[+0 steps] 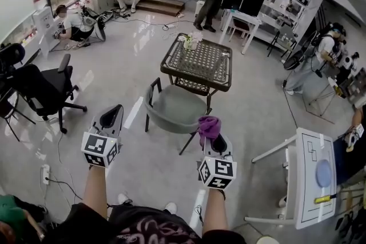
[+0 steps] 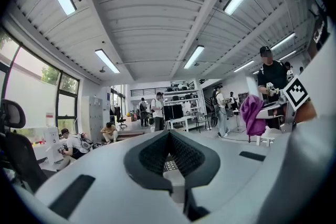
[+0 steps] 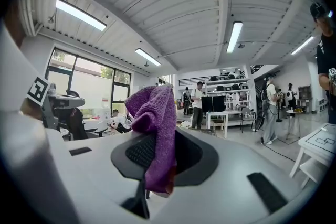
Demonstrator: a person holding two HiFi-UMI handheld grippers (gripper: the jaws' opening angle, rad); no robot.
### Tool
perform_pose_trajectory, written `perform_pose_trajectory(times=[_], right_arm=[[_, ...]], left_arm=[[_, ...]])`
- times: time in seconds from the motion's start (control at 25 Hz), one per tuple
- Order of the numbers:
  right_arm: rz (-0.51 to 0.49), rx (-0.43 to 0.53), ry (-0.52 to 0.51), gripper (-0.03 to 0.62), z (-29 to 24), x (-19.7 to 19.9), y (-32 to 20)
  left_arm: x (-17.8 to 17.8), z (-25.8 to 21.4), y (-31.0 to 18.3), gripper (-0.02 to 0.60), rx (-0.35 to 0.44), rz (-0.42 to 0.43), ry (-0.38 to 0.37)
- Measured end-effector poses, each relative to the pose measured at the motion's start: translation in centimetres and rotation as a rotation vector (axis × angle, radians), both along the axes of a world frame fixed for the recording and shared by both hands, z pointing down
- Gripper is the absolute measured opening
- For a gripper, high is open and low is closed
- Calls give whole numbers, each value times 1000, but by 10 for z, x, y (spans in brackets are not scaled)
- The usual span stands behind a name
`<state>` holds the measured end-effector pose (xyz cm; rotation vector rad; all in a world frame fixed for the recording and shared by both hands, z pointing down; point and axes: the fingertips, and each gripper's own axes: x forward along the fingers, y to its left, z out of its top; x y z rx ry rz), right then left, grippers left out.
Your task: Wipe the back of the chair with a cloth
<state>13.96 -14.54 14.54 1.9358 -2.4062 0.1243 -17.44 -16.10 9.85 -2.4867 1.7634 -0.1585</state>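
Note:
A grey shell chair (image 1: 173,110) stands in front of me on dark legs, its curved back toward me, drawn up to a wicker table (image 1: 197,63). My right gripper (image 1: 210,134) is shut on a purple cloth (image 1: 209,125), held upright just right of the chair's back rim. In the right gripper view the cloth (image 3: 152,113) bunches up out of the jaws and drapes over them. My left gripper (image 1: 110,114) hangs left of the chair, apart from it, with its jaws together and nothing in them. The left gripper view shows the cloth (image 2: 253,112) off to the right.
A black office chair (image 1: 46,88) stands at the left. A white table (image 1: 311,174) is at the right. A power strip (image 1: 46,173) with cables lies on the floor by my left foot. Several people sit or stand farther back, near shelving.

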Motion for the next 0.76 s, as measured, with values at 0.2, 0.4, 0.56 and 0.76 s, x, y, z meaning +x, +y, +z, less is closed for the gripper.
perform_pose_trajectory(times=[0.2,0.4,0.56,0.76], right_arm=[[23,4,-12,91,-2,6,-1],[43,2,-23,91,-4,12,-1],[43,-1,-14,90,-6,11,-5],[42,-7,6,89,-4,3,-2]], left_arm=[[3,-3,-3,9,2,16,0],[1,3,-5,9,-10,19,2],[6,3,-8,9,-7,39,-9],[8,10,-6,9,-29,66,-24]])
